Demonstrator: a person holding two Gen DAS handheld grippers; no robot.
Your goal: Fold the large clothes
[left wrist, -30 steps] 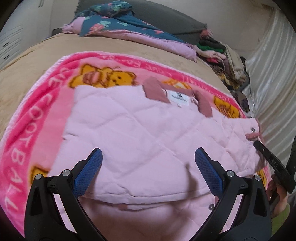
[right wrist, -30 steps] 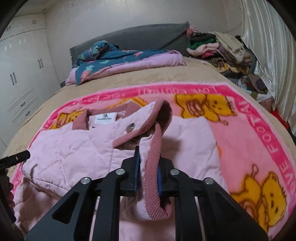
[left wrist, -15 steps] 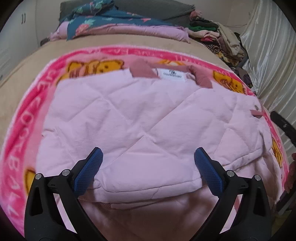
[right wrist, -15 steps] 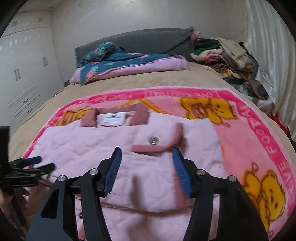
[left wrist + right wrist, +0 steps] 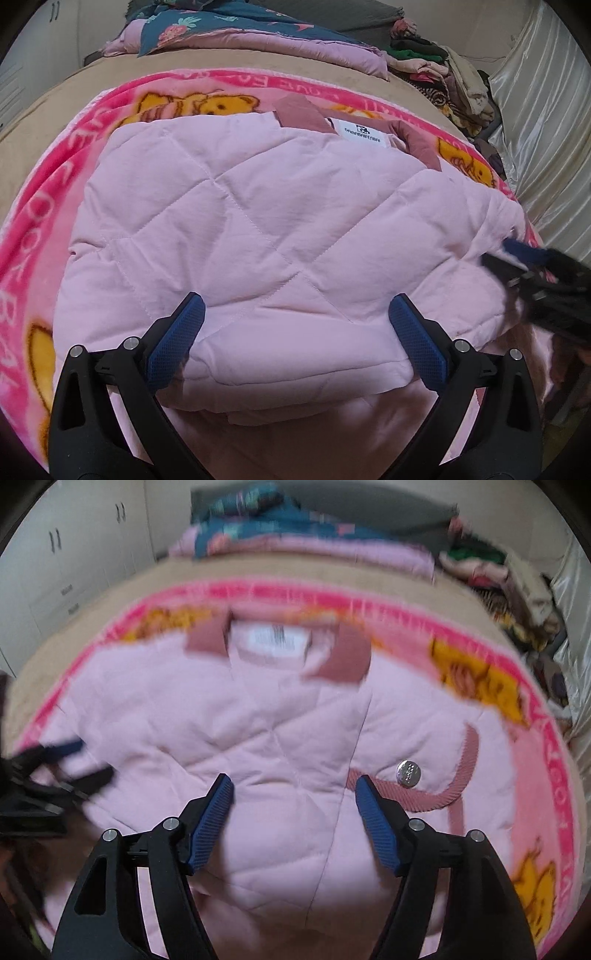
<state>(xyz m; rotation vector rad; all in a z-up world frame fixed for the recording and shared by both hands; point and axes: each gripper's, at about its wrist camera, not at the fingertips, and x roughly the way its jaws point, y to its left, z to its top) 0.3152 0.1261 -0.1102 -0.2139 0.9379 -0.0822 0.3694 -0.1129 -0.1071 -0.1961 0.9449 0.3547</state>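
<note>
Jaws of the right gripper (image 5: 294, 821) have just been opening and now stand apart with nothing between them; 1 second ago they were clamped on the ribbed cuff (image 5: 424, 797), which now lies flat at right of centre in the right wrist view, beside a silver snap (image 5: 407, 773). That sleeve looks laid across the body, so this fold seems done and the next should shorten the garment. Left gripper (image 5: 295, 334), low in its own frame, is also wide open and empty. Below both, the pink quilted jacket (image 5: 258, 221) fills the middle of each frame on a pink bear blanket (image 5: 40, 206), long axis running bottom to top, collar (image 5: 295, 116) pointing to the upper edge.
</note>
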